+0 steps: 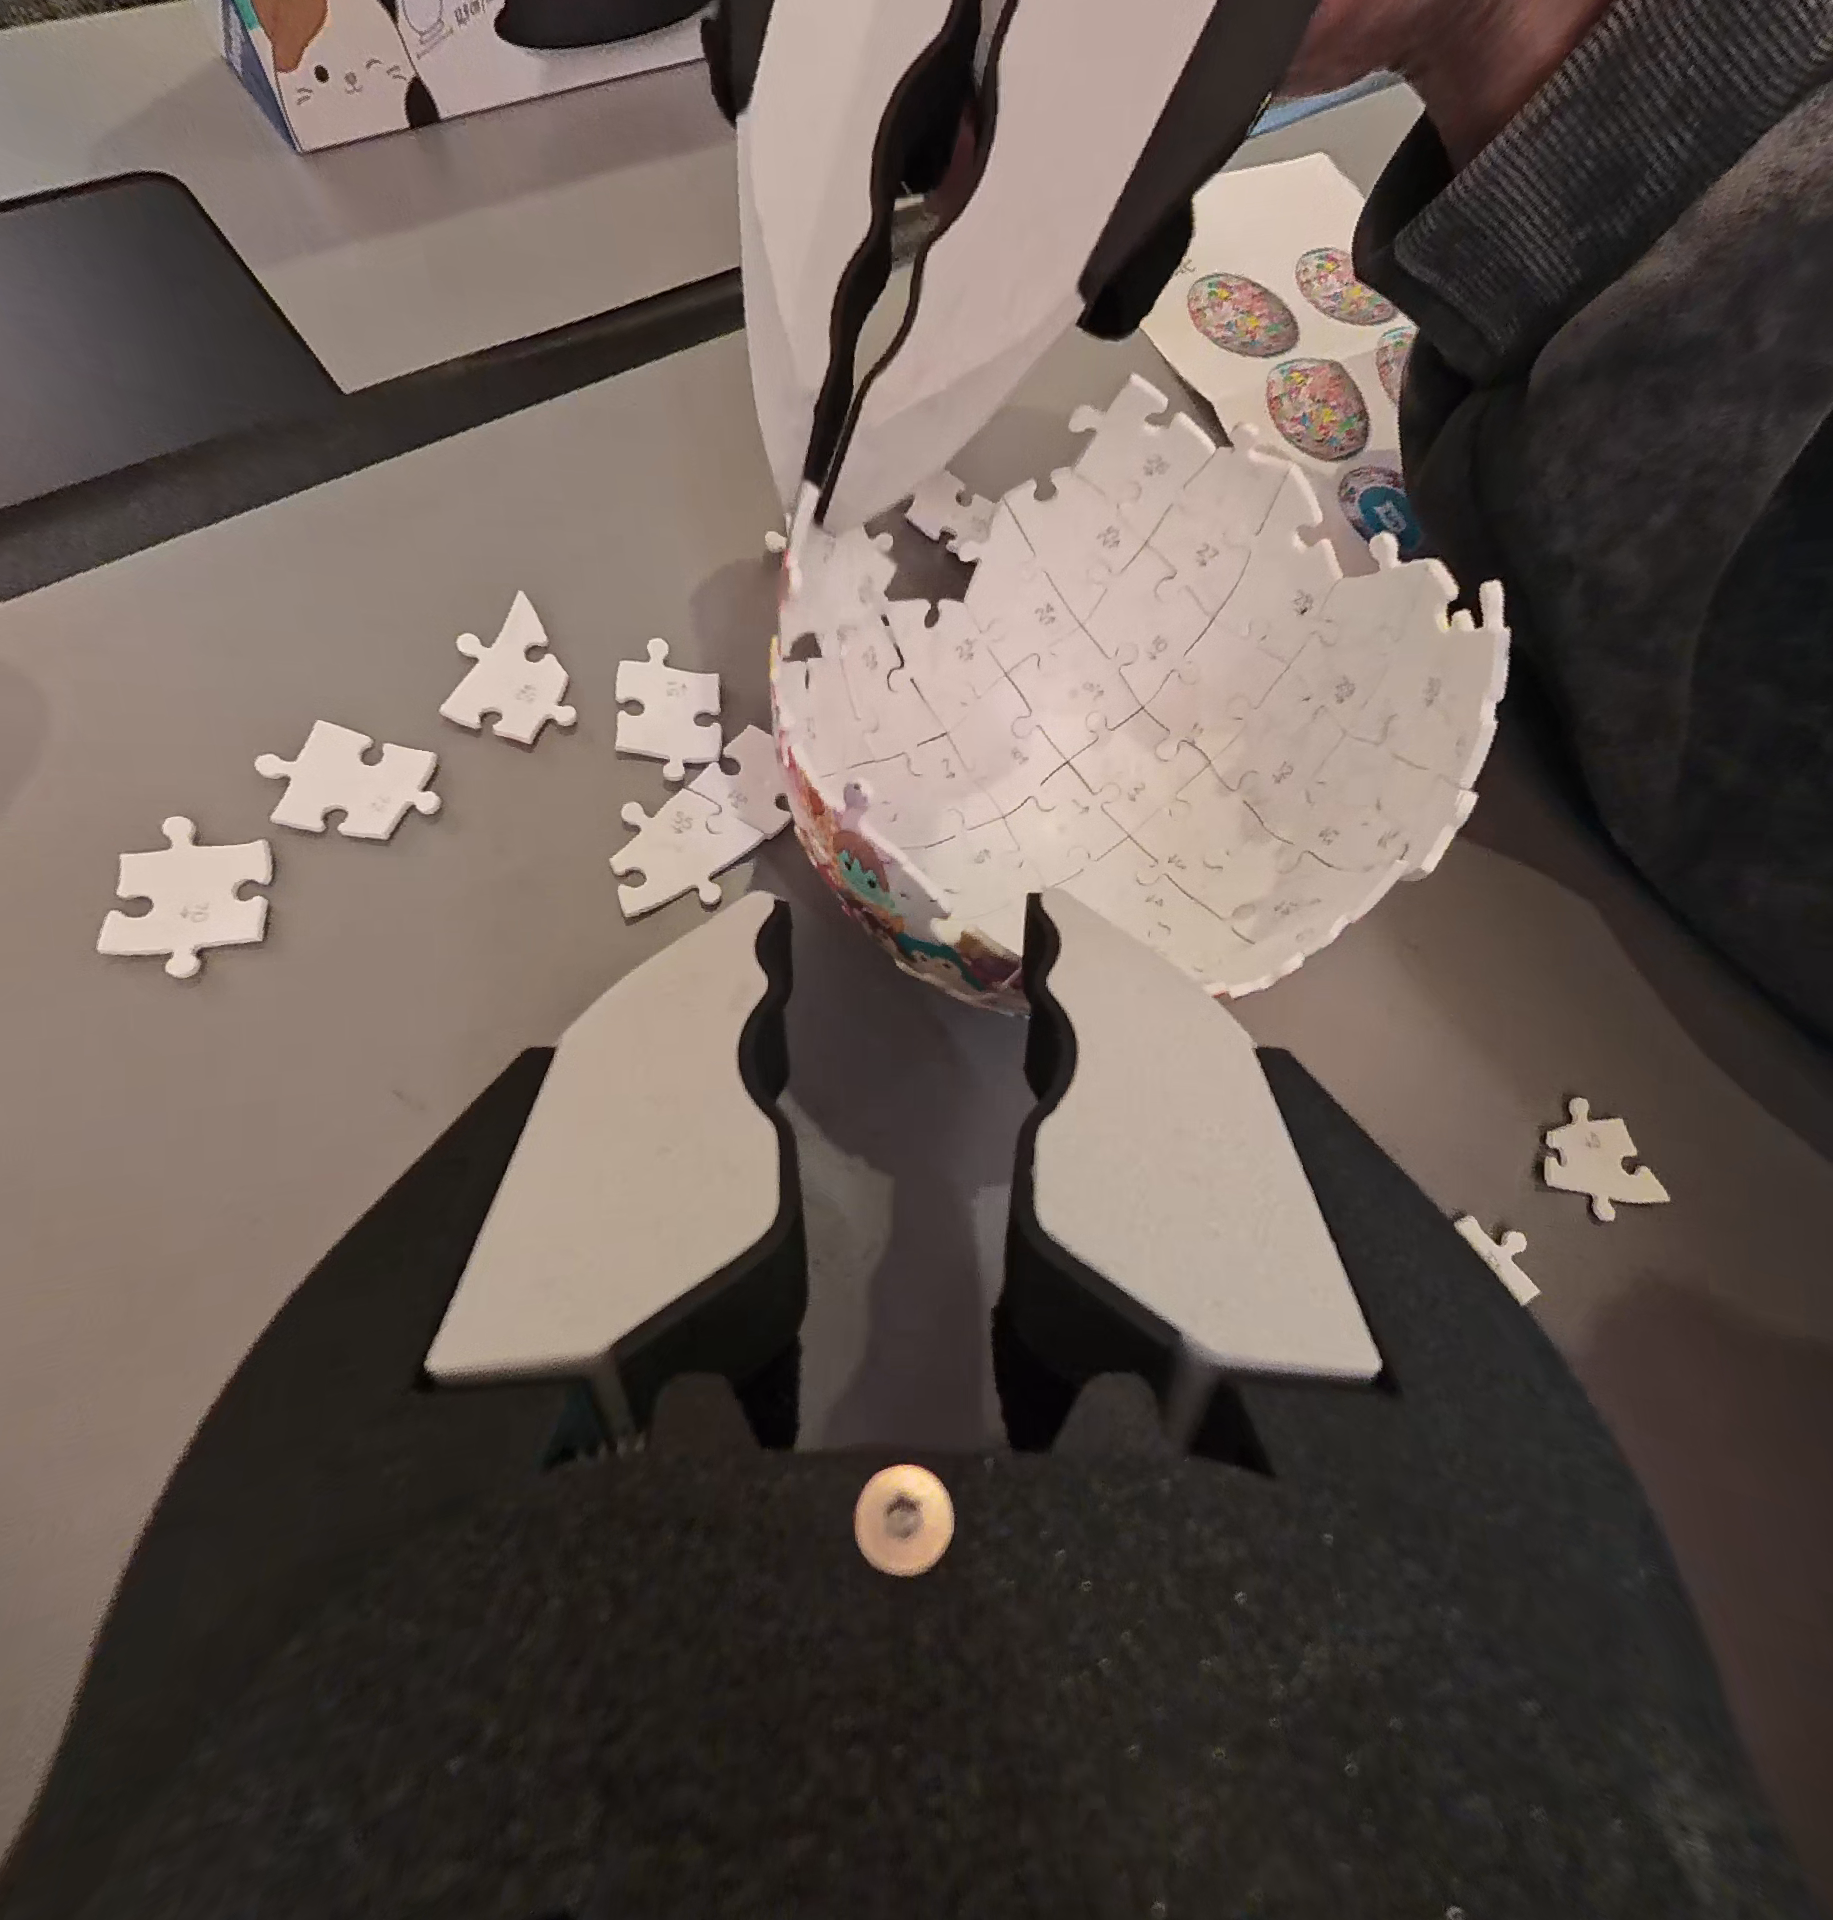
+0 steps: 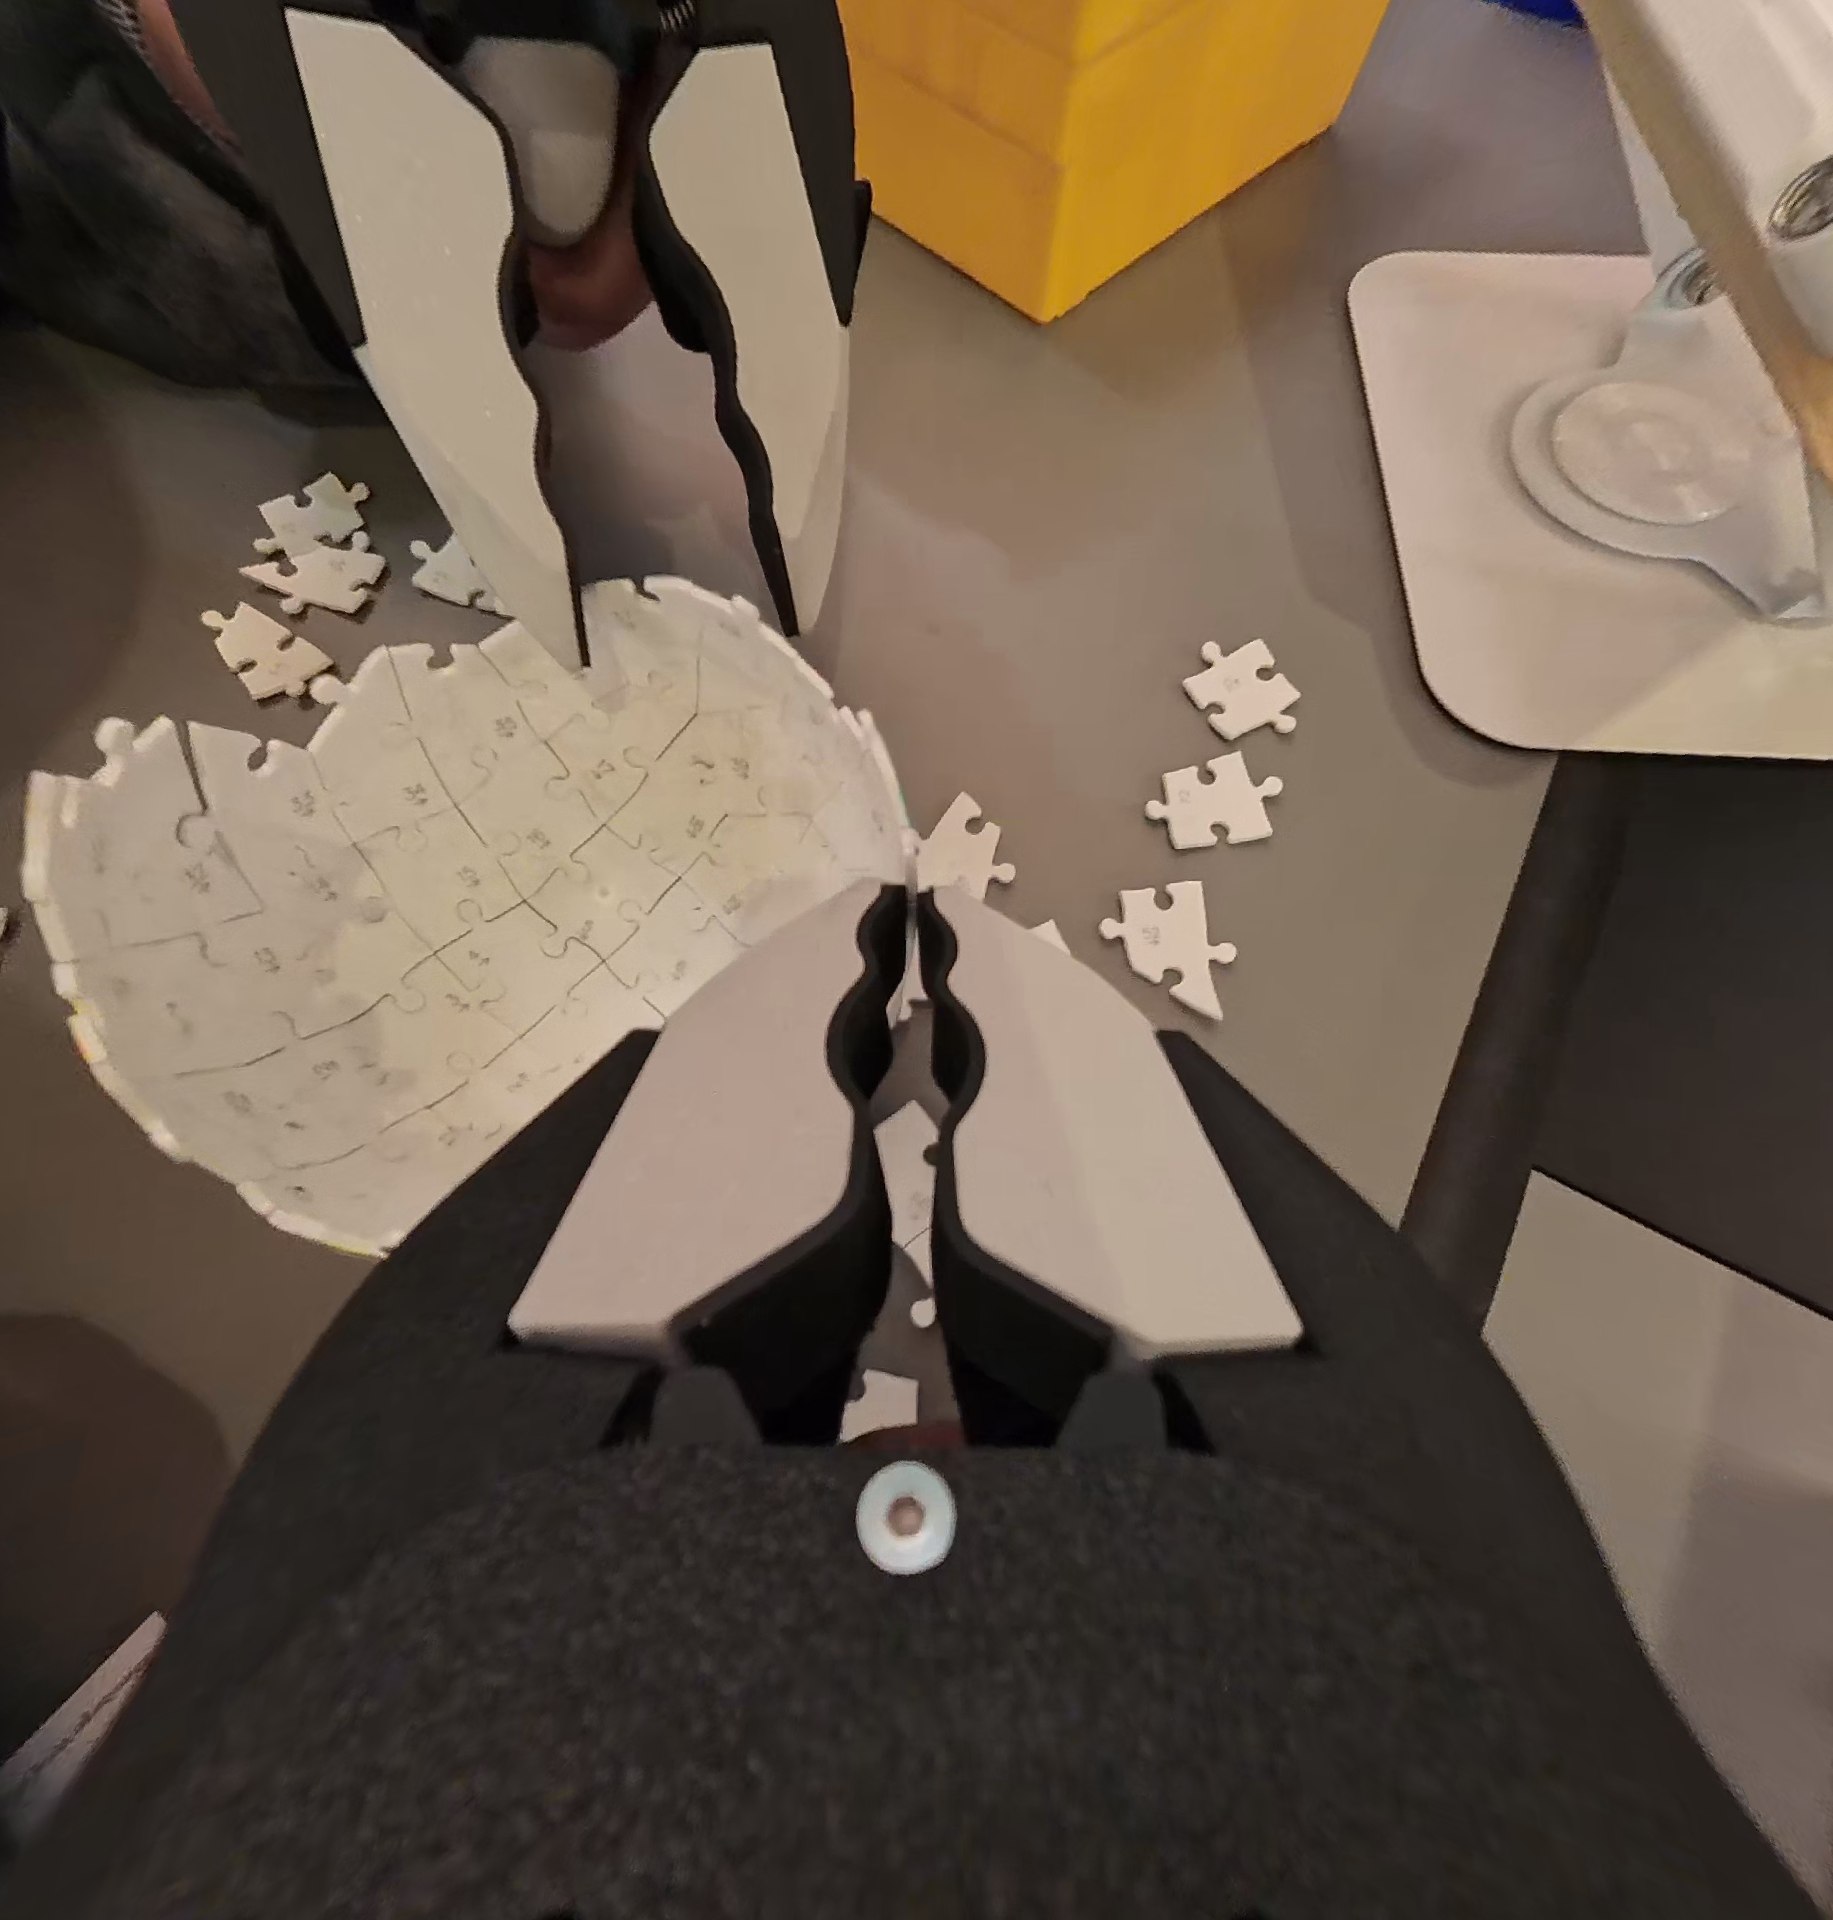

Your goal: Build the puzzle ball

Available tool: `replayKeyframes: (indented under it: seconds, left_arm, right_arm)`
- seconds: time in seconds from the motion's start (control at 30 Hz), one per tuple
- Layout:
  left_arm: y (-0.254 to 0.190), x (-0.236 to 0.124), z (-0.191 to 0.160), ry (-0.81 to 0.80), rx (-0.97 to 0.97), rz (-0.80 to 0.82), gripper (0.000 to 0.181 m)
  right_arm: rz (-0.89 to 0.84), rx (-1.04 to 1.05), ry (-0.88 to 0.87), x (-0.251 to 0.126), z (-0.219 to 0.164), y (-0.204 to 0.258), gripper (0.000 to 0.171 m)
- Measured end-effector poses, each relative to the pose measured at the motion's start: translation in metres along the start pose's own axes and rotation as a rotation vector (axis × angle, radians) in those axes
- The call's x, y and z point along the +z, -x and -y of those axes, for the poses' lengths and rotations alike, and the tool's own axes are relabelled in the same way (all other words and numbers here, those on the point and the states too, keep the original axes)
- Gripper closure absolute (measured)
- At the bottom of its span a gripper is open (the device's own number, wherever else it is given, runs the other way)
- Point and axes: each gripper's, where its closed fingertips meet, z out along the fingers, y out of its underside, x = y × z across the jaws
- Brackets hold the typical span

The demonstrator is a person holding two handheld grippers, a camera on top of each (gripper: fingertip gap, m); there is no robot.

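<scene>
The half-built puzzle ball (image 1: 1151,748) sits on the grey worktop (image 1: 268,1143) as an open bowl, white numbered inside facing up and a strip of coloured outside showing low on its wall. The right gripper (image 2: 910,899) is pinched together on the bowl's rim, a thin edge of the shell caught between its tips. The left gripper (image 1: 907,914) has its fingers apart and holds nothing — one tip lies just at the bowl's near edge, the other stands outside it. Loose white pieces (image 1: 356,774) are scattered on the worktop beside the ball, more (image 2: 1213,800) on its other side. A printed sheet (image 1: 1286,312) lies behind the ball, and a yellow box (image 2: 1088,135) stands farther off.
</scene>
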Motion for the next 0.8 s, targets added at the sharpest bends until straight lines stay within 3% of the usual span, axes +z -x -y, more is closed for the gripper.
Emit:
replayKeyframes:
  seconds: [0.8]
  left_arm:
    - [0.0001,0.0024,-0.002,0.009,0.001,-0.01,0.142]
  right_arm:
    - [-0.005,0.005,0.006,0.004,-0.0017,-0.0038,0.169]
